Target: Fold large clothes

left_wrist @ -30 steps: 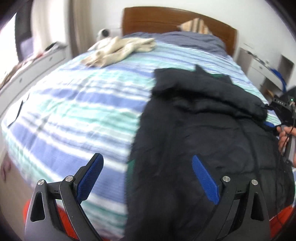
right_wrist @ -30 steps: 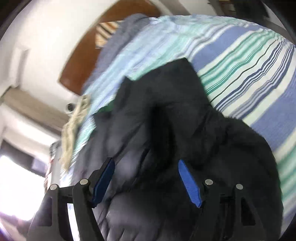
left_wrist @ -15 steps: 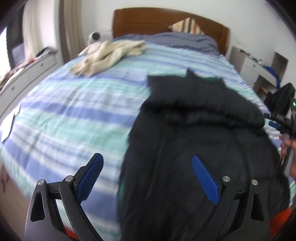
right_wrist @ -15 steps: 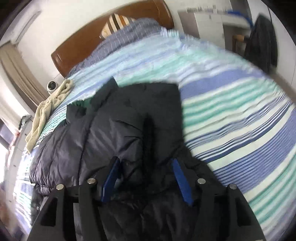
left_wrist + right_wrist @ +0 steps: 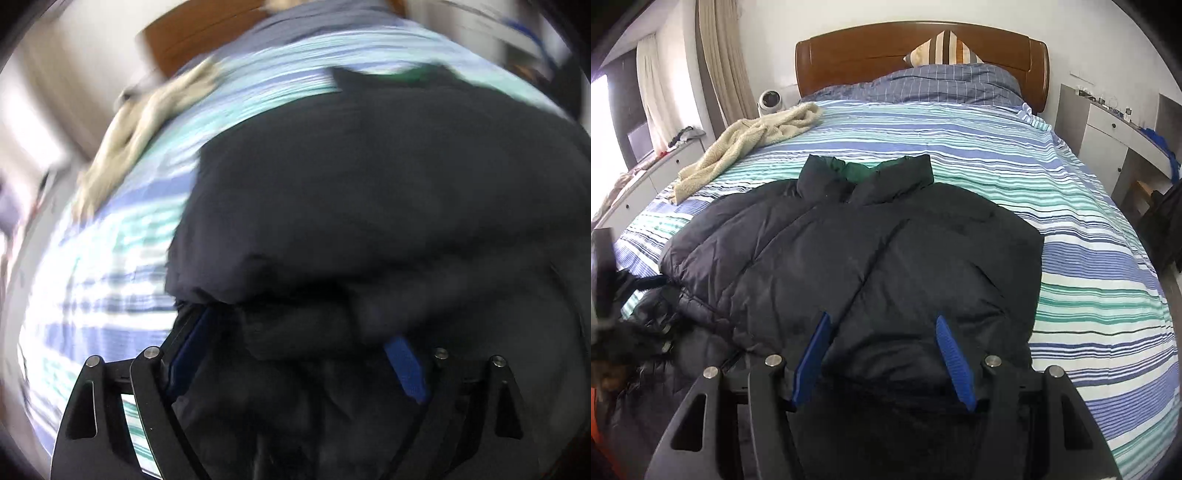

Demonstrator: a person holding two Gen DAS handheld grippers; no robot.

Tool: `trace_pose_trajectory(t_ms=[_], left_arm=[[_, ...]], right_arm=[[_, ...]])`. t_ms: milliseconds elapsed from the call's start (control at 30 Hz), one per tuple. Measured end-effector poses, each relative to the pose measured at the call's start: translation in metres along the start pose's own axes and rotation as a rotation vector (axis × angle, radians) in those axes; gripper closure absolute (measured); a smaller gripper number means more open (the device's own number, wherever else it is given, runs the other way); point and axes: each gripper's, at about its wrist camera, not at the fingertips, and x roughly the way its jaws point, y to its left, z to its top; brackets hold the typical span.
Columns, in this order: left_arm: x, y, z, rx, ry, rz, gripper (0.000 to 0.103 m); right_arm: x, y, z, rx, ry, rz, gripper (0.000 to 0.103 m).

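Observation:
A large black puffer jacket (image 5: 871, 254) with a green-lined collar lies spread on the striped bed (image 5: 1089, 280), collar toward the headboard. My right gripper (image 5: 882, 350) is open, its blue pads over the jacket's near hem. In the blurred left wrist view the jacket (image 5: 369, 192) fills the frame; my left gripper (image 5: 299, 354) is open with its jaws wide, low against the jacket's left edge, with black fabric bunched between and over the pads. The left gripper shows dimly at the right wrist view's left edge (image 5: 605, 280).
A cream fleece garment (image 5: 746, 140) lies on the bed's far left. A wooden headboard (image 5: 923, 48) with pillows is at the back. White cabinets (image 5: 1108, 136) stand on the right, a low white unit (image 5: 646, 173) on the left.
My left gripper has dropped and swung down onto the jacket's left side, fabric now between its jaws. My right gripper has pulled back and levelled to face the jacket's hem squarely.

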Motion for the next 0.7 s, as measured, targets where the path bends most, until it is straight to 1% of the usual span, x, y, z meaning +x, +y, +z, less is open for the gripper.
trace_pose_trajectory(t_ms=[67, 133, 200, 267, 333, 367, 400, 467, 533, 567, 600, 633, 700], left_arm=[[0.012, 0.016, 0.006, -0.144, 0.032, -0.022, 0.014], [0.015, 0.017, 0.005, -0.186, 0.032, -0.015, 0.014], [0.014, 0.014, 0.001, -0.166, 0.022, 0.008, 0.013], [0.005, 0.011, -0.01, -0.128, 0.024, 0.012, 0.014], [-0.012, 0.012, -0.025, -0.086, 0.02, -0.018, 0.014], [-0.021, 0.013, -0.029, -0.066, 0.014, -0.032, 0.014], [-0.036, 0.015, -0.038, -0.042, -0.003, -0.052, 0.014], [-0.065, 0.024, -0.045, -0.021, -0.054, -0.11, 0.013], [-0.083, 0.033, -0.038, -0.031, -0.108, -0.138, 0.01], [-0.091, 0.039, -0.027, -0.052, -0.147, -0.148, 0.009], [-0.094, 0.042, -0.017, -0.066, -0.167, -0.158, 0.009], [-0.093, 0.046, -0.007, -0.079, -0.182, -0.163, 0.009], [-0.077, 0.044, 0.016, -0.094, -0.193, -0.151, 0.009]], right_arm=[[-0.002, 0.003, 0.003, -0.005, -0.018, -0.008, 0.042], [-0.008, 0.008, 0.01, 0.0, -0.058, 0.014, 0.042], [-0.008, 0.017, 0.013, -0.009, -0.084, 0.055, 0.042], [0.004, 0.023, 0.013, -0.037, -0.059, 0.093, 0.042], [0.037, 0.02, 0.008, -0.03, 0.041, 0.078, 0.042], [0.058, 0.012, 0.003, 0.008, 0.11, 0.074, 0.042], [0.07, 0.003, -0.002, 0.062, 0.143, 0.093, 0.042], [0.077, -0.01, -0.004, 0.138, 0.135, 0.14, 0.042], [0.078, -0.014, -0.007, 0.163, 0.121, 0.165, 0.042], [0.078, -0.015, -0.01, 0.164, 0.109, 0.169, 0.042], [0.077, -0.015, -0.012, 0.166, 0.097, 0.172, 0.042], [0.077, -0.014, -0.014, 0.167, 0.09, 0.173, 0.042], [0.077, -0.015, -0.017, 0.171, 0.078, 0.174, 0.042]])
